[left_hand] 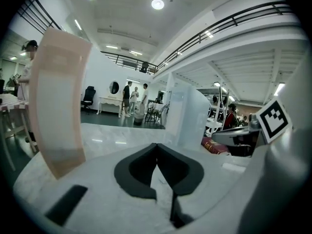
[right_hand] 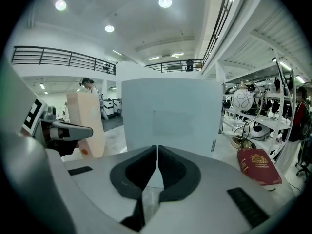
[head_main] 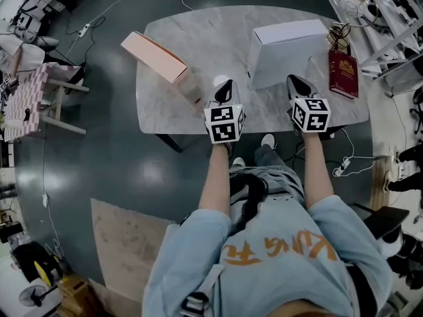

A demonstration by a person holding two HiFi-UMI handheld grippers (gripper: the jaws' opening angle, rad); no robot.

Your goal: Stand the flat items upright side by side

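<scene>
Above the marble table (head_main: 211, 38), left claw (left_hand: 156, 146) and right claw (right_hand: 157, 148) are fully closed, holding nothing.

no lettering can be read; the orange print (head_main: 277, 251) on the person's shirt (head_main: 291, 286) is illegible.

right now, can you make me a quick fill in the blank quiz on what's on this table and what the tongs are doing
1. The pink box stands upright on the ____ side of the table.
2. The red book lies ____ on the table.
3. The left tongs and the right tongs are both ____, with nothing between them.
4. The big box facing the right tongs is coloured ____.

Missing words: left; flat; shut; white
</scene>
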